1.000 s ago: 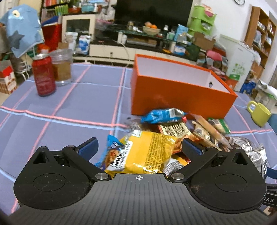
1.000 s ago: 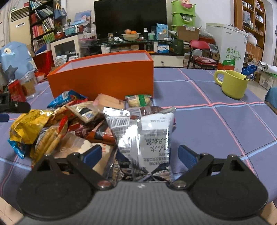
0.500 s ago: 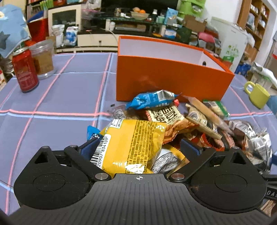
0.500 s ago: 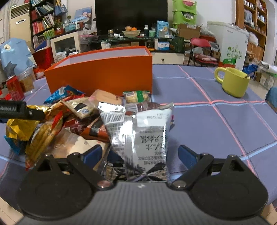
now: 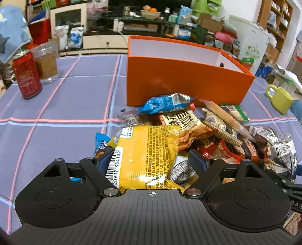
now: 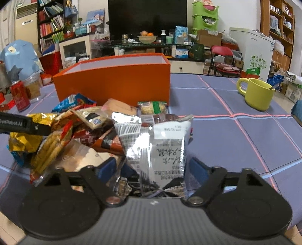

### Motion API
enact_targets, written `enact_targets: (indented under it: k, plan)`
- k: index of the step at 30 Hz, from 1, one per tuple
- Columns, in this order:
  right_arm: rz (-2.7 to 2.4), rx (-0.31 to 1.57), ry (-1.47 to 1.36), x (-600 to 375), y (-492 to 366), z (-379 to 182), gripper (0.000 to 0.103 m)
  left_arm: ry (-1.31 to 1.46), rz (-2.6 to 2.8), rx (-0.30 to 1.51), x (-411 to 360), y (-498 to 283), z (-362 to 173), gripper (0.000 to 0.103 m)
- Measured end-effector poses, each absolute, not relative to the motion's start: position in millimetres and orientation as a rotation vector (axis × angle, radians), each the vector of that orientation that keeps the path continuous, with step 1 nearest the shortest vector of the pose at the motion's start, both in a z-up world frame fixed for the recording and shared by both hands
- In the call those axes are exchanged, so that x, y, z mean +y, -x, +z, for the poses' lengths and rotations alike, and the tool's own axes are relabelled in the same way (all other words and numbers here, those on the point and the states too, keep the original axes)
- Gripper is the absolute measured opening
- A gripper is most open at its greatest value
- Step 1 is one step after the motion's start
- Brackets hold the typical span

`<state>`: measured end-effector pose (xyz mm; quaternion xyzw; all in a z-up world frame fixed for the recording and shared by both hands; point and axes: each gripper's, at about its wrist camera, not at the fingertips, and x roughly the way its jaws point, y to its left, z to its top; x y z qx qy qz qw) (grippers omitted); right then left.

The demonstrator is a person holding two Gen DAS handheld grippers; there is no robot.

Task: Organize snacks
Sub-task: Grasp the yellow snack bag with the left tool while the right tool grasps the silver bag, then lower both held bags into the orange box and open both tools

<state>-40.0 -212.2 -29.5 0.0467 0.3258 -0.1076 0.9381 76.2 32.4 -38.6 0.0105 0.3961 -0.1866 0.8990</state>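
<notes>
Left wrist view: left gripper jaws closing around yellow packet, long axis toward twelve o'clock, not yet clamped. Right gripper likewise closing around silver packet.

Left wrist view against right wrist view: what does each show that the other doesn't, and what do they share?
Only the left wrist view shows the left gripper closing around a yellow packet; the far pad still looks clear of it.

Only the right wrist view shows the right gripper closing around a silver packet, plus the television and red chair.

Both show the orange box, snack pile, red can and yellow mug.
</notes>
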Motion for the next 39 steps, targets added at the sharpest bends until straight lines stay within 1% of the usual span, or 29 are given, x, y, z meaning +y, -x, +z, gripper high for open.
enact_targets:
  k: [3,4,5,6,7,8,9,10,11,12,14,16,27,31,35,39]
  plan:
    - [-0.221,0.673,-0.099,-214,38,-30,0.064,-0.021,-0.386,0.822,33,-76,-39,0.06]
    - [-0.218,0.674,-0.1,-214,38,-29,0.064,-0.017,-0.387,0.822,33,-76,-39,0.06]
    - [-0.216,0.677,-0.099,-214,38,-30,0.061,-0.012,-0.39,0.822,34,-76,-39,0.06]
    - [-0.21,0.683,-0.098,-214,37,-30,0.059,-0.01,-0.391,0.824,34,-76,-40,0.059]
    - [-0.207,0.69,-0.097,-214,37,-31,0.059,-0.013,-0.389,0.823,33,-76,-40,0.055]
    - [-0.205,0.693,-0.094,-213,36,-31,0.057,-0.02,-0.385,0.82,33,-76,-41,0.051]
    - [-0.202,0.695,-0.092,-213,37,-30,0.055,-0.026,-0.377,0.819,33,-75,-41,0.038]
    - [-0.198,0.698,-0.095,-213,37,-30,0.055,-0.021,-0.37,0.817,34,-75,-40,0.032]
    - [-0.192,0.695,-0.102,-214,38,-28,0.054,-0.004,-0.37,0.817,36,-75,-39,0.029]
    - [-0.188,0.692,-0.106,-214,39,-27,0.054,0.023,-0.378,0.82,39,-76,-38,0.014]
    - [-0.178,0.677,-0.11,-215,41,-22,0.054,0.068,-0.386,0.82,45,-76,-35,0.012]
    - [-0.171,0.659,-0.103,-214,44,-17,0.054,0.054,-0.376,0.8,45,-74,-30,0.009]
    - [-0.142,0.594,-0.072,-208,50,2,0.054,0.016,-0.325,0.669,47,-53,2,0.008]
    - [-0.111,0.587,-0.123,-213,48,15,0.054,0.04,-0.33,0.635,47,-56,19,0.008]
    - [-0.064,0.506,-0.081,-213,18,53,0.054,0.092,-0.384,0.599,33,-82,43,0.008]
    - [-0.032,0.488,-0.105,-224,-45,74,0.054,0.078,-0.389,0.548,13,-125,61,0.008]
